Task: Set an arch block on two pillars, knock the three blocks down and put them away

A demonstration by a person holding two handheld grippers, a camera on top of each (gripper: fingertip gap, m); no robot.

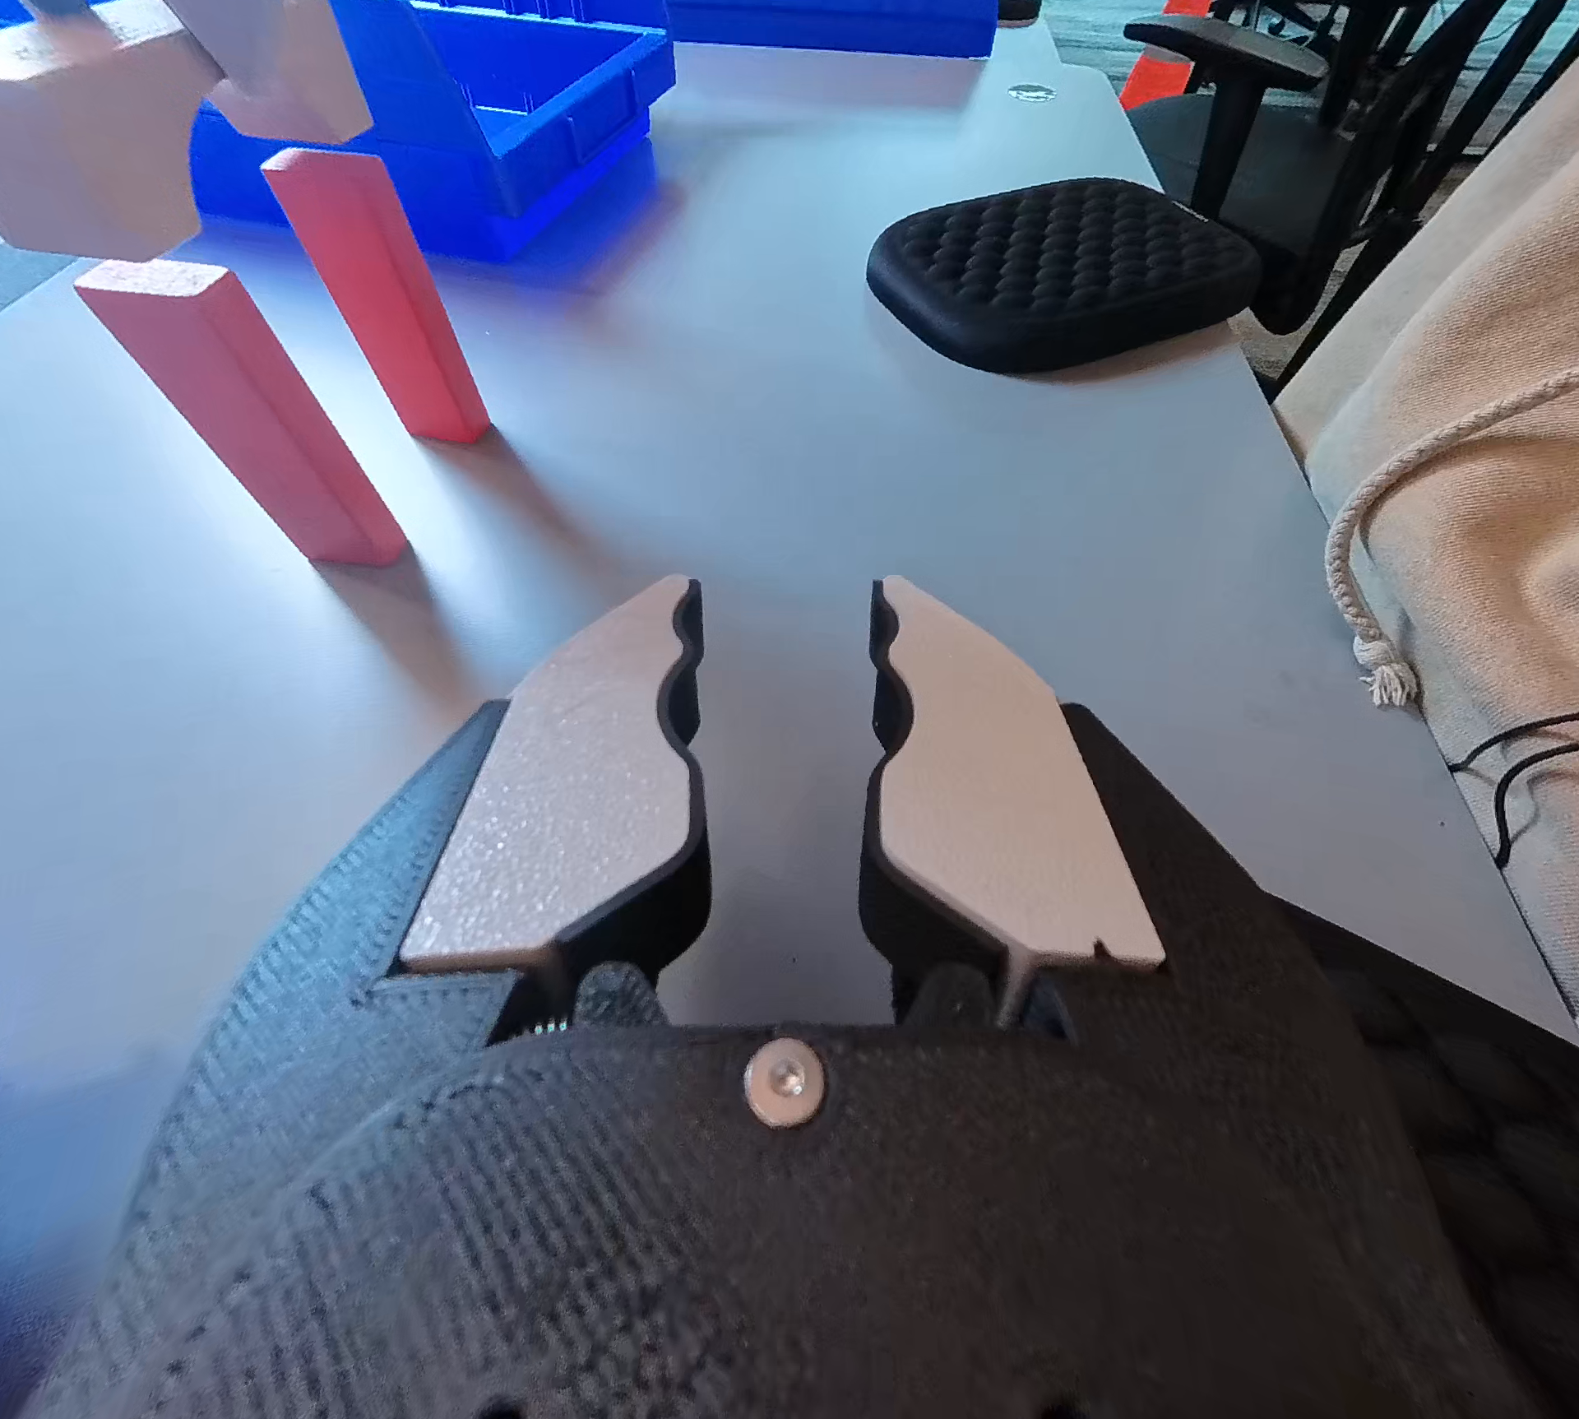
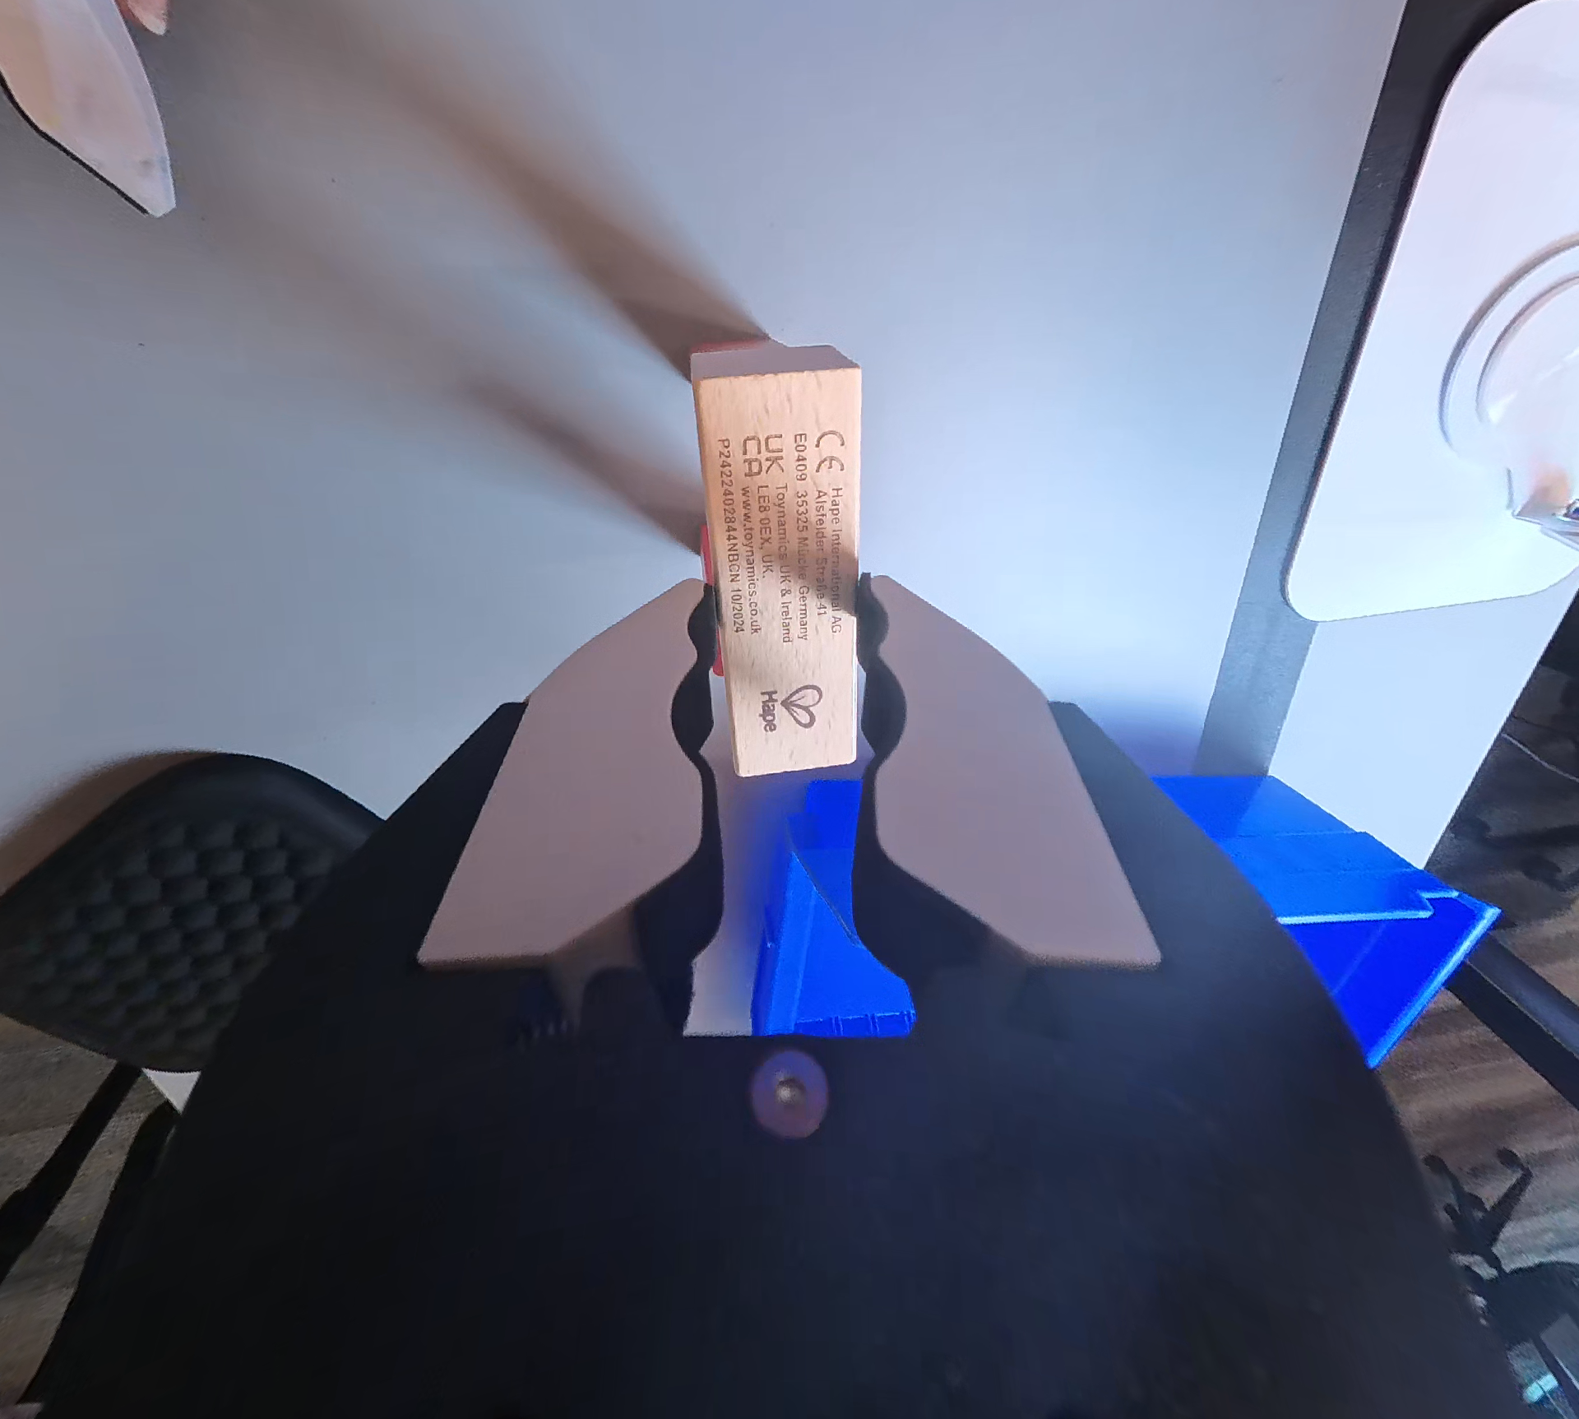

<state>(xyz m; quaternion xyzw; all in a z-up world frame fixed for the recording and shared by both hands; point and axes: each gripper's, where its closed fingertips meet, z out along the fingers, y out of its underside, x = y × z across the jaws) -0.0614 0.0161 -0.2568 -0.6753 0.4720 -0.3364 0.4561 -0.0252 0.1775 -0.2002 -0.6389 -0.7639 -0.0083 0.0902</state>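
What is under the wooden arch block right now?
Under the arch block, held by the right tool, stand two red pillars. From above, only red slivers show; the block covers their tops, so contact cannot be seen.

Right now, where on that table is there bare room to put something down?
The widest bare stretch of grey table lies between the two red pillars, the black cushion pad and the open left gripper. It is crowded far left, where the right gripper holds the arch block over the pillars, before the blue bins.
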